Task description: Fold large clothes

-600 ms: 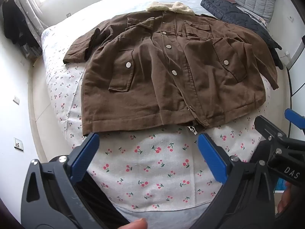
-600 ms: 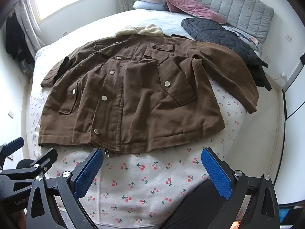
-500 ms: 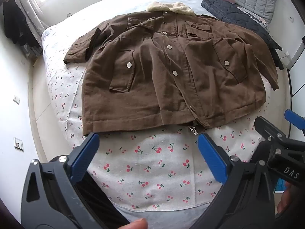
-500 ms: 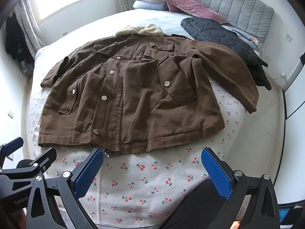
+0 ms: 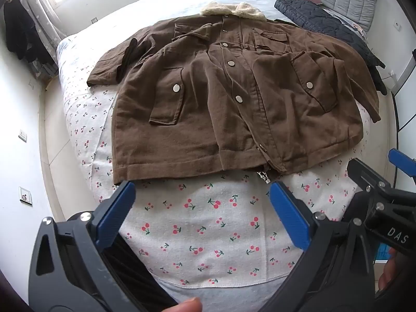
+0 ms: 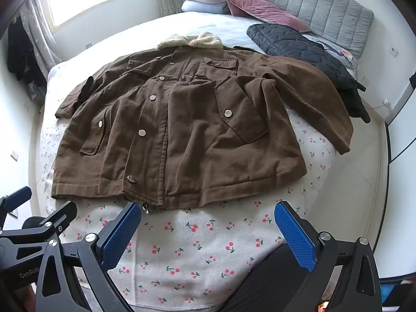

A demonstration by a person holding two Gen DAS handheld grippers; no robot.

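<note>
The left gripper [image 5: 200, 202] has its blue-padded fingers [image 5: 114, 213] spread fully apart, holding nothing, above the cherry-print bedsheet [image 5: 202, 223]. The right gripper [image 6: 208, 223] likewise stands wide open and empty; its body, seen at 3 o'clock in the left view, reads "DAS". In the right view, the left gripper's body at 8 o'clock reads "GenRob", the rest cut off. At 12 o'clock beyond both, the brown button-front jacket with cream fleece collar [image 6: 179, 130] lies flat, front up, on the bed [image 6: 145, 31]. At 1 o'clock, a dark quilted garment [image 6: 301, 49] lies just beside its sleeve. Farther off are pink cushions [image 6: 262, 10] and a grey padded headboard [image 6: 319, 5].
</note>
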